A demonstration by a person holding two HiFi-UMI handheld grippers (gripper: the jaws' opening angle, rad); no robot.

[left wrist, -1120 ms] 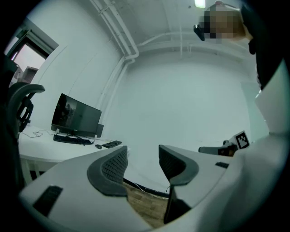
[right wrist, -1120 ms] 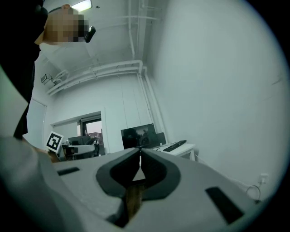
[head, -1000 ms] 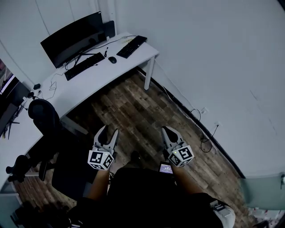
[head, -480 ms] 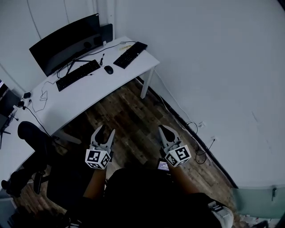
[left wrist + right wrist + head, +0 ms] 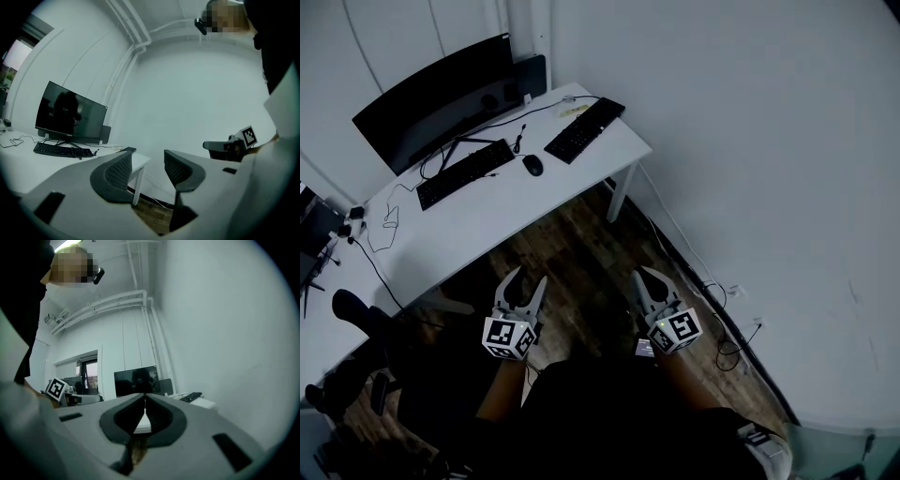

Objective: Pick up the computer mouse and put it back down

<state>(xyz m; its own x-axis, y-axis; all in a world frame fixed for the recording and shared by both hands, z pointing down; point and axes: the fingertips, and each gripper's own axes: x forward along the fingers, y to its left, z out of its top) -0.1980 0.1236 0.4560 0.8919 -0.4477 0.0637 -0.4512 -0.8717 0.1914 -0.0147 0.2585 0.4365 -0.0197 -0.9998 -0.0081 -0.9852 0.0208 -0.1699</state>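
Head view: I see the computer mouse [image 5: 532, 165] on the white desk [image 5: 492, 217], between 2 black keyboards [image 5: 467, 173] in front of the curved monitor [image 5: 431, 101], well apart from both grippers. My left gripper [image 5: 530, 278] hangs over the wood floor [image 5: 572, 251], jaws apart with nothing between them. My right gripper [image 5: 644, 275] has its jaws pressed together, empty.

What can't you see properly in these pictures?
Mouse: head view, too small to show its buttons.
Chair: head view, too dark to tell its parts.
Lit screen: head view, too small to read.
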